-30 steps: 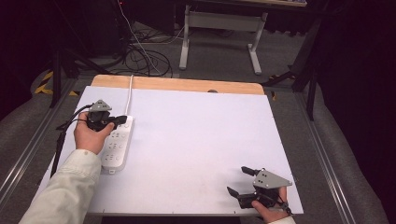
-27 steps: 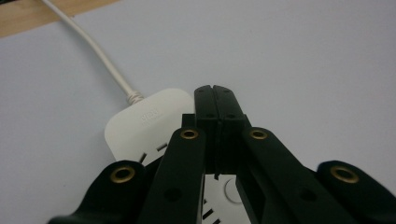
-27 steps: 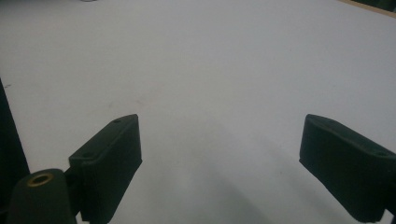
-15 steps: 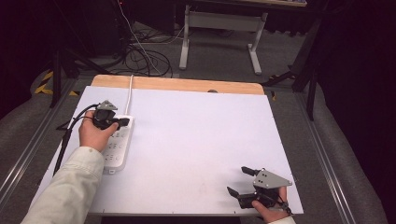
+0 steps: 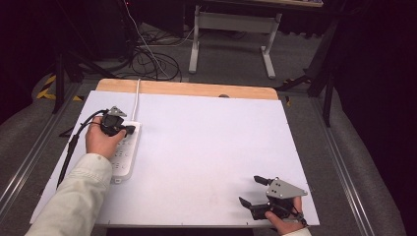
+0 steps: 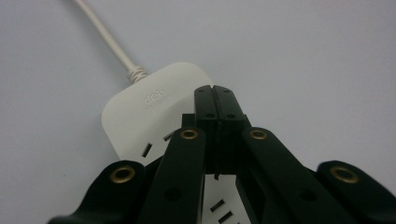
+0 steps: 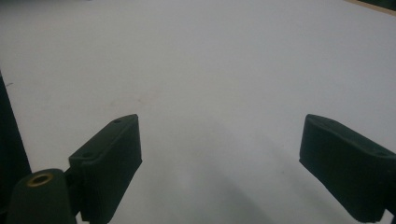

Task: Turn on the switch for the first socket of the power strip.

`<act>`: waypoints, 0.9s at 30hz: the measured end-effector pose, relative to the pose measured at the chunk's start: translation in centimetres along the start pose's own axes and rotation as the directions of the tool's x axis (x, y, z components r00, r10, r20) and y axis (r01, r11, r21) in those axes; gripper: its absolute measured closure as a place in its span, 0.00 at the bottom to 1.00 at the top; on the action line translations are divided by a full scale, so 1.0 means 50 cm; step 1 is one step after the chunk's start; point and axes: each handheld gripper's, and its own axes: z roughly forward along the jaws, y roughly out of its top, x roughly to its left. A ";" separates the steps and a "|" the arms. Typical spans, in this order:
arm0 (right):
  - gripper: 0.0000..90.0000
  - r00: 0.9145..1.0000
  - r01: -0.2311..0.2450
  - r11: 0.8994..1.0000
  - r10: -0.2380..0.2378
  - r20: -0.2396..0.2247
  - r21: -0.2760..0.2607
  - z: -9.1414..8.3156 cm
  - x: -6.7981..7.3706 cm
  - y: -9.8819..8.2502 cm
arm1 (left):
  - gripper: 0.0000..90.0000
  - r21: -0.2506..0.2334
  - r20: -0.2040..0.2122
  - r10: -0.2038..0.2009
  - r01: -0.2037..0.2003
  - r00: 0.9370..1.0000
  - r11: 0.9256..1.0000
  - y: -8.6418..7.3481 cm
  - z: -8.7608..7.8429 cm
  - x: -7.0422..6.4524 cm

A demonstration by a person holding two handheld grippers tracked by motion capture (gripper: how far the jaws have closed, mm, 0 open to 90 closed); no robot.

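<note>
The white power strip [image 5: 124, 153] lies at the left side of the white table [image 5: 206, 147], its long axis running near to far, with its white cord [image 5: 136, 93] leaving the far end toward the wooden edge. The left gripper [image 5: 129, 131] hangs over that far end, and in the left gripper view its jaws are pressed flat together with nothing between them, the tips [image 6: 215, 95] directly above the strip's top face [image 6: 140, 112] just short of the cord entry. Sockets show on either side of the closed tips, so the strip lies straight below and slightly near of the fingers. Whether the tips touch the plastic cannot be told.

The right gripper [image 5: 252, 191] rests at the near right corner, well apart from the strip, jaws spread wide over bare table [image 7: 210, 84]. The left hand is plainly the nearer; any press or push on the strip likely falls to it, downward or along the strip's length.
</note>
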 end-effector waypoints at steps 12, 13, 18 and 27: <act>0.15 1.000 0.006 1.000 -0.006 -0.003 0.001 0.000 0.002 0.000 | 1.00 -0.001 -0.003 -0.005 0.005 1.000 1.000 0.001 0.002 0.000; 0.15 1.000 0.006 1.000 -0.006 -0.003 0.001 0.000 0.002 0.000 | 1.00 -0.004 -0.004 -0.001 0.001 1.000 1.000 0.000 0.002 0.001; 0.15 1.000 0.006 1.000 -0.006 -0.003 0.003 0.000 0.003 0.000 | 1.00 -0.005 -0.002 -0.002 0.002 1.000 1.000 0.000 0.003 0.002; 0.15 1.000 0.010 1.000 -0.010 -0.003 0.004 0.000 0.003 0.000 | 1.00 -0.002 -0.005 -0.006 0.006 1.000 1.000 0.000 0.005 0.001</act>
